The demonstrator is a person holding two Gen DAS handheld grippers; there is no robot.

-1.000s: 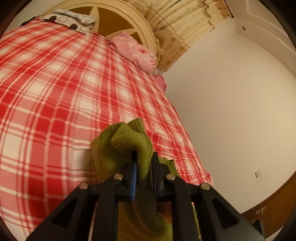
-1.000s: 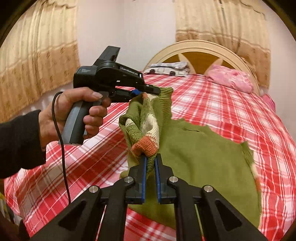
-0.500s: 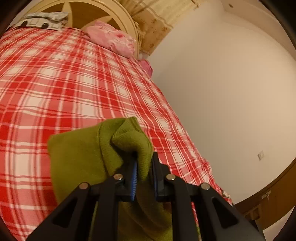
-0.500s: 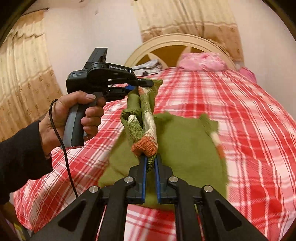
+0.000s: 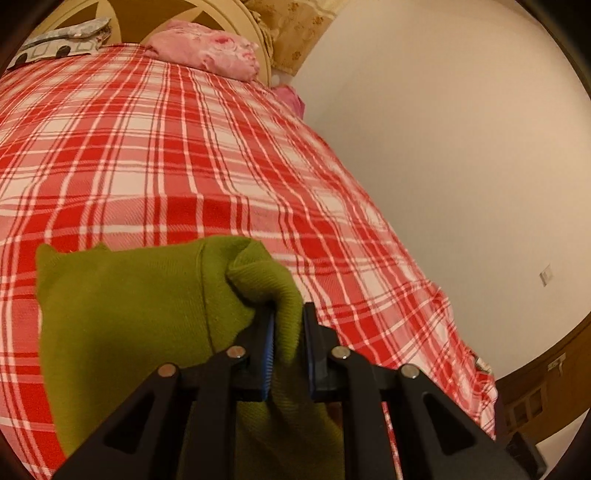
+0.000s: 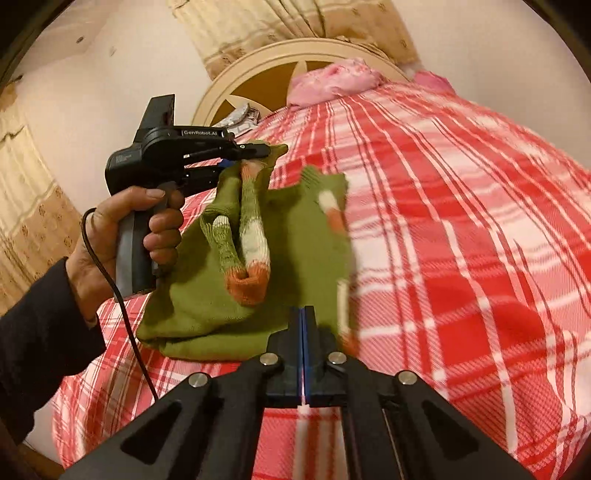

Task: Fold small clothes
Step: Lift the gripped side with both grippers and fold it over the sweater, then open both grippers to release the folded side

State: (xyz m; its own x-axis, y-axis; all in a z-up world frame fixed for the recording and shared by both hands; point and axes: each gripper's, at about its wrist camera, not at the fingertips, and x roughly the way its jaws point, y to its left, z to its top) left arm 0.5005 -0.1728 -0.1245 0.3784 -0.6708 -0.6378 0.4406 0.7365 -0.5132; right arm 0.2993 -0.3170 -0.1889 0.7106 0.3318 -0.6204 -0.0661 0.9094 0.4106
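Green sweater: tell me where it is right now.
In the right wrist view the green sweater lies left of centre on the plaid bedspread, one bunched part pinched by the left gripper.

Pretty cozy bedroom tbh. Bed has a red and white plaid bedspread (image 5: 155,155) covering the whole thing, with a crumpled pink pillow (image 5: 207,53) up against a cream arched headboard (image 6: 273,66) with brown wood panels. A grey and white patterned cloth (image 5: 59,44) lies bunched just beside the pillow. Beige patterned curtains (image 6: 291,26) hang behind the headboard, plain cream wall (image 5: 443,147) to the side with a little wall socket (image 5: 546,274) low down.
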